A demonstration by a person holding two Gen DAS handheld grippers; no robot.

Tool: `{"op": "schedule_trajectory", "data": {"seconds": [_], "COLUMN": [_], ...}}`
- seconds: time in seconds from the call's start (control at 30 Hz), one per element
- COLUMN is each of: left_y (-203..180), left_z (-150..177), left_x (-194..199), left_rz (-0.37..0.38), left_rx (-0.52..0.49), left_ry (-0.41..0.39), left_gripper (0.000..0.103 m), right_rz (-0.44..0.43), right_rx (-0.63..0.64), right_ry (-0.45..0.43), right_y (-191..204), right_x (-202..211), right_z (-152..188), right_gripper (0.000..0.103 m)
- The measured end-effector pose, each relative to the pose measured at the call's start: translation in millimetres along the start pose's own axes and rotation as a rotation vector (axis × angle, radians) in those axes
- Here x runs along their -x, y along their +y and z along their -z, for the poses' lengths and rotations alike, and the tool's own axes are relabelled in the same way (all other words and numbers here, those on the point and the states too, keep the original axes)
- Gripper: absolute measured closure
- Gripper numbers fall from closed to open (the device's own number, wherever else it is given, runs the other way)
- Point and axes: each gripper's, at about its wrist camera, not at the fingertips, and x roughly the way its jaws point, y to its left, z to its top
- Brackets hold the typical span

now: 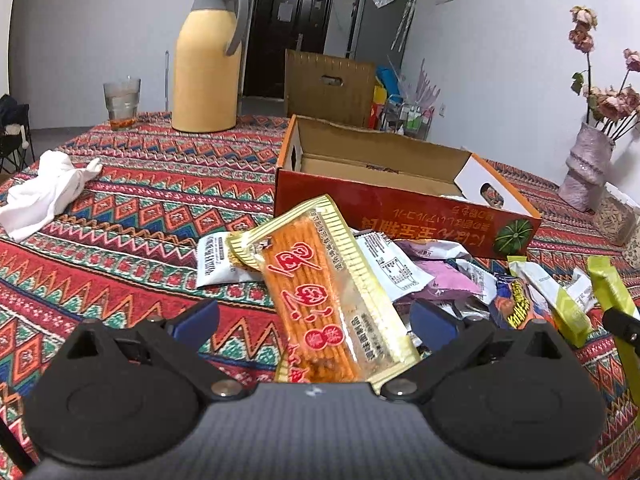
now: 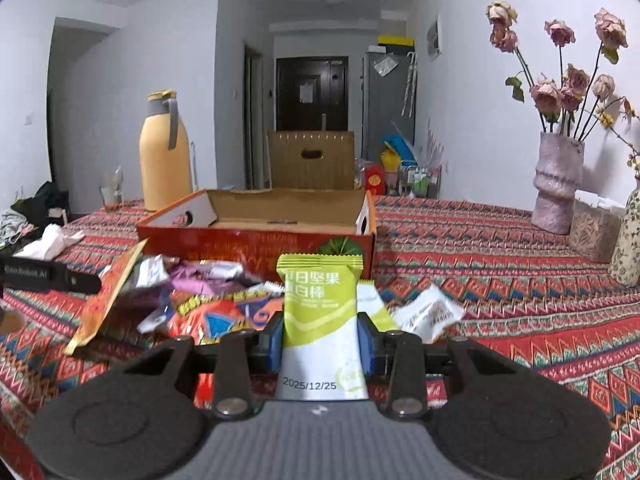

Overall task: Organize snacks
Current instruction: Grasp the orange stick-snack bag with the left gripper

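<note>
An open red cardboard box [image 1: 400, 208] [image 2: 256, 240] stands on the patterned tablecloth, with a pile of snack packets [image 1: 440, 276] [image 2: 224, 304] in front of it. My right gripper [image 2: 322, 332] is shut on a green and white snack bar [image 2: 320, 312], held upright above the pile. My left gripper [image 1: 312, 316] is open. A long orange snack packet [image 1: 320, 292] [image 2: 108, 300] lies tilted between its blue pads [image 1: 200, 316], which do not press on it. At the right edge of the left wrist view, the green bar [image 1: 608, 288] shows again.
A yellow thermos jug [image 1: 208, 68] [image 2: 164, 152] and a glass [image 1: 122, 100] stand at the far left of the table. A white cloth [image 1: 48, 188] lies at the left. A pink vase of dried roses [image 2: 556, 184] [image 1: 588, 168] stands at the right, by the wall.
</note>
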Motion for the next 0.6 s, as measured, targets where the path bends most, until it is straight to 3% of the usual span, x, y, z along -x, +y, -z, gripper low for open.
{"op": "schedule_trajectory", "data": {"seconds": [0.6], "left_y": [-7.0], "left_z": [-1.1], "left_x": [-51.0], "left_rz": [-0.01], "left_rx": [-0.026], "left_ry": [0.163], "left_gripper": [0.001], "right_rz": [-0.006], "right_rx": [-0.046], "right_ry": [0.04], "right_y": [-1.7], "right_x": [-40.6], "right_z": [0.3], "right_gripper": [0.067]}}
